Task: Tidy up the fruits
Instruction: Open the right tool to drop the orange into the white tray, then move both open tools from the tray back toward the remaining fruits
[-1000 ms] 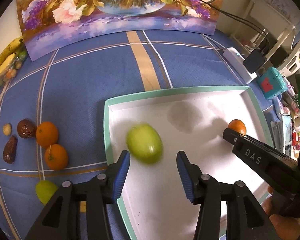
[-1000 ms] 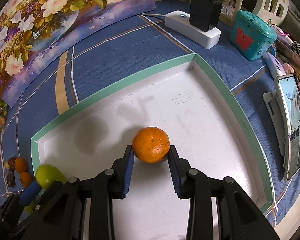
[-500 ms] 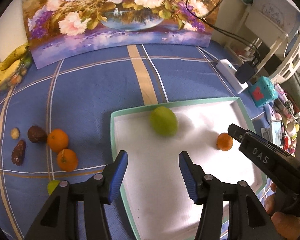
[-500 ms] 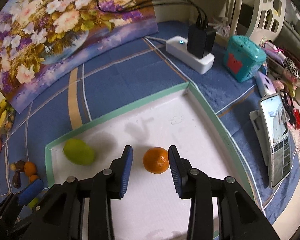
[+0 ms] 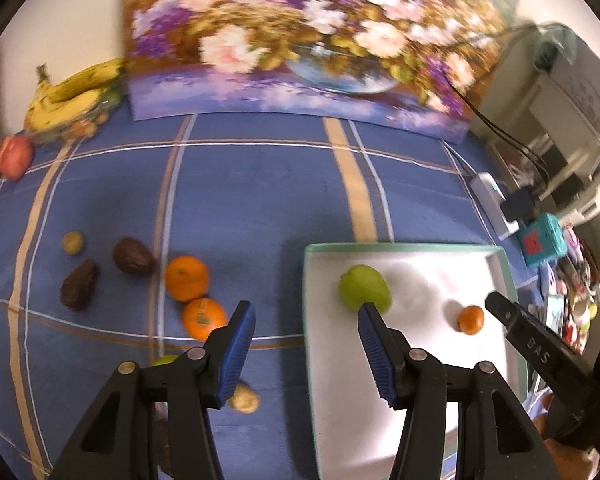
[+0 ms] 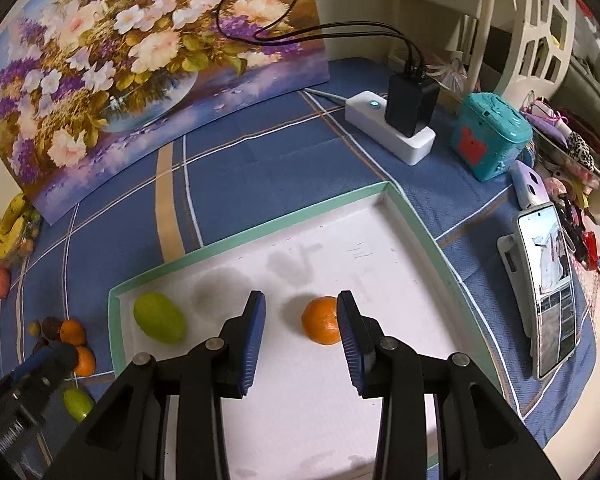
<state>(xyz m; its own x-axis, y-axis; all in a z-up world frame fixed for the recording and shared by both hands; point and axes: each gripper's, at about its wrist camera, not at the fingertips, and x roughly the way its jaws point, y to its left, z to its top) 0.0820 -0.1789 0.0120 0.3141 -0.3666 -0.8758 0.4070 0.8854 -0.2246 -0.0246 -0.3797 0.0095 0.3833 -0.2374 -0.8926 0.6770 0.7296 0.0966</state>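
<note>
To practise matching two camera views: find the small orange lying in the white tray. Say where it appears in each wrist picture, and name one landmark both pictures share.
Left wrist view: the small orange sits right of centre in the white tray, beyond the right gripper.
Right wrist view: the small orange is low in the middle, against the right-hand finger pad in the picture.
Shared landmark: the green fruit in the tray.
</note>
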